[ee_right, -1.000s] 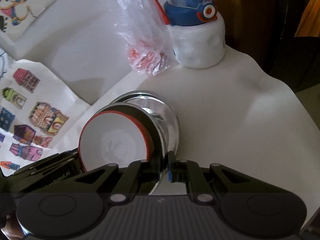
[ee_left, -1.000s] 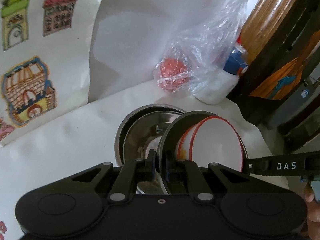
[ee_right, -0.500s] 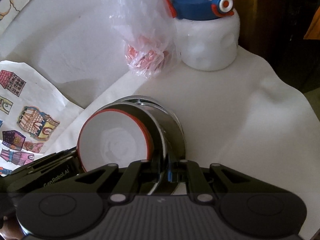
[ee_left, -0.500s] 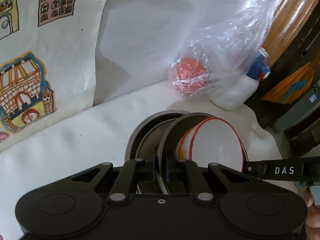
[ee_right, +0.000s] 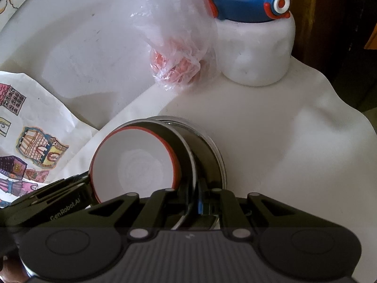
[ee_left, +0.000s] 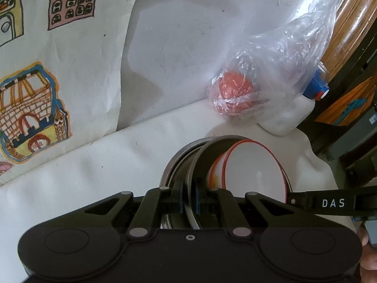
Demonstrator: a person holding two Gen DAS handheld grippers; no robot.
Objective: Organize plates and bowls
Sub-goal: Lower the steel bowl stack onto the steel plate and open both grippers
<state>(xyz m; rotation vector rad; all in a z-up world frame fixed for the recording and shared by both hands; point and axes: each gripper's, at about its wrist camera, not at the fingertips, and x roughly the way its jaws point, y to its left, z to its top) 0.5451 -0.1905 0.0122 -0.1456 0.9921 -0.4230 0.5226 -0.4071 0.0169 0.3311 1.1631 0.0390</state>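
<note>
A stack of dishes hangs tilted over the white cloth. A steel plate [ee_left: 200,162] carries two white bowls with red rims [ee_left: 254,172], and a deeper steel bowl [ee_left: 172,172] sits behind it. My left gripper [ee_left: 188,200] is shut on the steel plate's rim. In the right wrist view the same steel plate [ee_right: 186,151] holds the white bowl [ee_right: 134,165], with the steel bowl [ee_right: 212,151] behind. My right gripper [ee_right: 195,204] is shut on the plate's rim from the other side. The left gripper's body [ee_right: 59,202] shows at the lower left.
A clear plastic bag [ee_right: 179,47] with something red inside leans on a white bottle with a blue cap [ee_right: 254,35] at the back. A paper with drawn houses [ee_left: 35,108] hangs on the left. The cloth-covered table edge [ee_right: 348,122] drops off at the right.
Both grippers have carried the stack closer to the bag and the bottle, which now look larger. Their hold on the steel plate has stayed the same.
</note>
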